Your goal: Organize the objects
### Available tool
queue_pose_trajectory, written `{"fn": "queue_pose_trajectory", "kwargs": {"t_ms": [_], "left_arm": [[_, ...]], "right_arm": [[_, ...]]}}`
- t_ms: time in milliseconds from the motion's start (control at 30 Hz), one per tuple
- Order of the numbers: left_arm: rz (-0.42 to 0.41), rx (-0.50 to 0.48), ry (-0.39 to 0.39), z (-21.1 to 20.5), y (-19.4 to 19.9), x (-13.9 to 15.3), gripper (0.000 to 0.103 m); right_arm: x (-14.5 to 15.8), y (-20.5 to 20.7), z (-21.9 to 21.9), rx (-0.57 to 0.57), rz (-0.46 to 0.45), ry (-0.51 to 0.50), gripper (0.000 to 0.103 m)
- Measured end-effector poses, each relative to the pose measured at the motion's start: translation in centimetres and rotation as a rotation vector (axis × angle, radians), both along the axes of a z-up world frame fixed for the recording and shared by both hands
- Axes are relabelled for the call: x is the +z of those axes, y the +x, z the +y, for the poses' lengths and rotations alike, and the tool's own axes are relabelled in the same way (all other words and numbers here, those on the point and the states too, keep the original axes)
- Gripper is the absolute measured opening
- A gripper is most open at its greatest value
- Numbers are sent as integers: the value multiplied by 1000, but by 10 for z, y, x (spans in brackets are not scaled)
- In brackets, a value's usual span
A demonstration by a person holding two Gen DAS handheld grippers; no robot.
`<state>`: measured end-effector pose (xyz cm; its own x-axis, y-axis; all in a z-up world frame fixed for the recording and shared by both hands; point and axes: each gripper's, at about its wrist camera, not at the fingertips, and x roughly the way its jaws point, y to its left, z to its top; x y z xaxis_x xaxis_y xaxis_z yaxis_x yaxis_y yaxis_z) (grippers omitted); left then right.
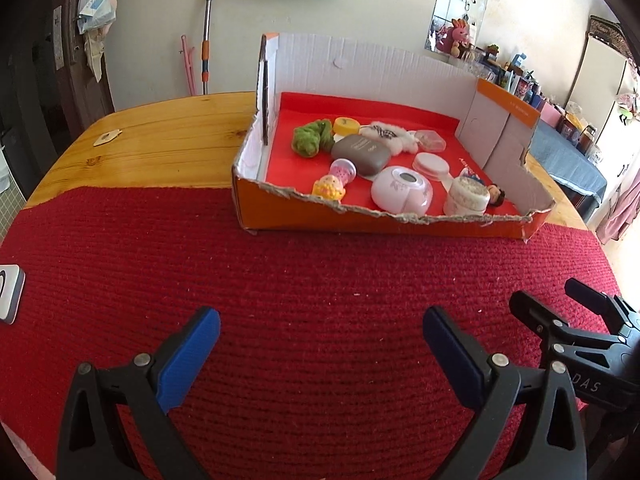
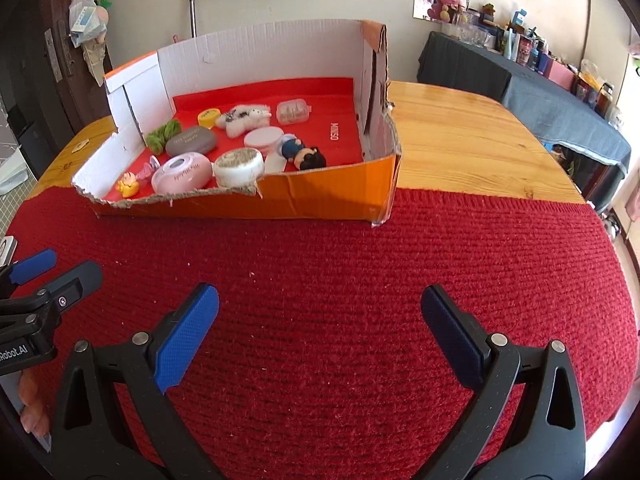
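Both wrist views. The left hand-held gripper (image 1: 320,336) and the right hand-held gripper (image 2: 320,316) hovered side by side over a red knitted mat (image 1: 280,272), each with its blue-padded jaws spread wide and nothing between them. The mat covered the near part of a wooden counter (image 1: 160,132). An orange cardboard box (image 1: 320,216), white inside, with a ragged, torn front edge and a red liner, stood at the far edge of the mat. Inside it lay the gathered objects, close together: a green fuzzy item (image 1: 314,138), a yellow round container (image 1: 346,125), a grey-brown oval case (image 1: 360,154), a white plush toy (image 2: 248,117), a clear plastic box (image 2: 294,111), a white round lid (image 1: 431,163), a pink oval device (image 1: 402,190), a white cylindrical jar with a textured top (image 1: 467,196), a dark-haired doll figure (image 2: 304,154) lying on its side, and a small yellow figurine (image 1: 328,188) near the front left corner of the box.
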<state>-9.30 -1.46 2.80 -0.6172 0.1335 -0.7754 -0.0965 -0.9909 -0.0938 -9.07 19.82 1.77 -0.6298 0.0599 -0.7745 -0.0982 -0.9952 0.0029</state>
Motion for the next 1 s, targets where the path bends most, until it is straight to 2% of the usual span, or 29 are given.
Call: {"fn": "queue_pose_trajectory", "kwargs": {"t_ms": [133, 300, 1000], "left_arm": [[-30, 23, -45, 1, -3, -11, 103], [-11, 40, -91, 5, -2, -15, 103], [-4, 53, -89, 2, -4, -14, 103]], "right_arm": [[-8, -1, 6, -42, -29, 16, 103], [-11, -1, 8, -57, -36, 24, 103], [-11, 0, 8, -61, -31, 24, 103]]}}
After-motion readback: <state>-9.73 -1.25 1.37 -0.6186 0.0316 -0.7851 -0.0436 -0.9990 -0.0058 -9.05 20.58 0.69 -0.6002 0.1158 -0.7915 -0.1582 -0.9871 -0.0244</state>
